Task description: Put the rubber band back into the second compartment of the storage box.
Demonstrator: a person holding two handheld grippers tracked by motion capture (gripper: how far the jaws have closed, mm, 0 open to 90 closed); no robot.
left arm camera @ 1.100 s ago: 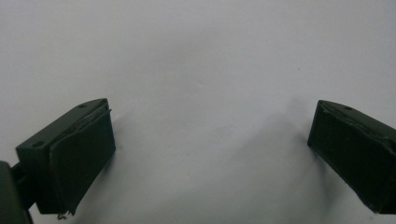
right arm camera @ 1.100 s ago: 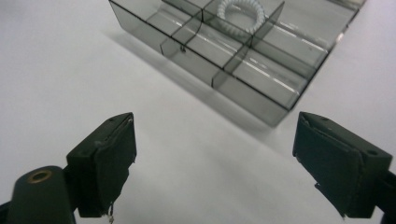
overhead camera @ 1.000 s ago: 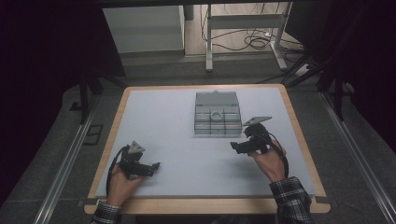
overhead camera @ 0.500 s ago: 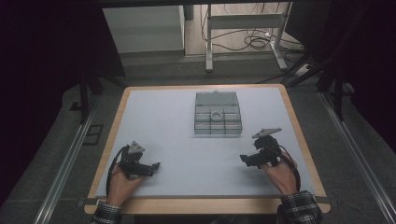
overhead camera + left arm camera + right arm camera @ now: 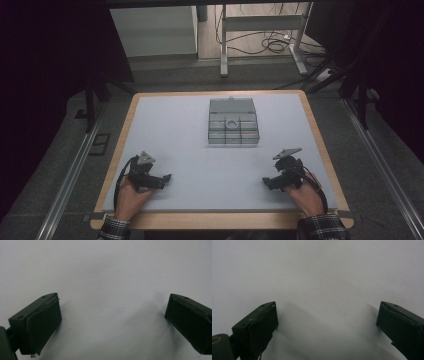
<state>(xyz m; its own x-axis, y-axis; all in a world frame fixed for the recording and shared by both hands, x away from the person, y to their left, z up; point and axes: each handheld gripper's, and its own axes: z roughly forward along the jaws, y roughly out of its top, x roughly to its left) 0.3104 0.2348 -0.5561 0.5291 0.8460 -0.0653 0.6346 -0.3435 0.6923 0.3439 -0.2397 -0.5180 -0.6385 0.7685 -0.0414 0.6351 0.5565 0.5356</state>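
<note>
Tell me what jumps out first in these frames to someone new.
The grey compartment box sits alone past the middle of the white table, lid open, a small white ring in a middle compartment. Near the front edge, the left gripper and right gripper rest at opposite sides, jaws wide open with nothing between them, far from the box.
</note>
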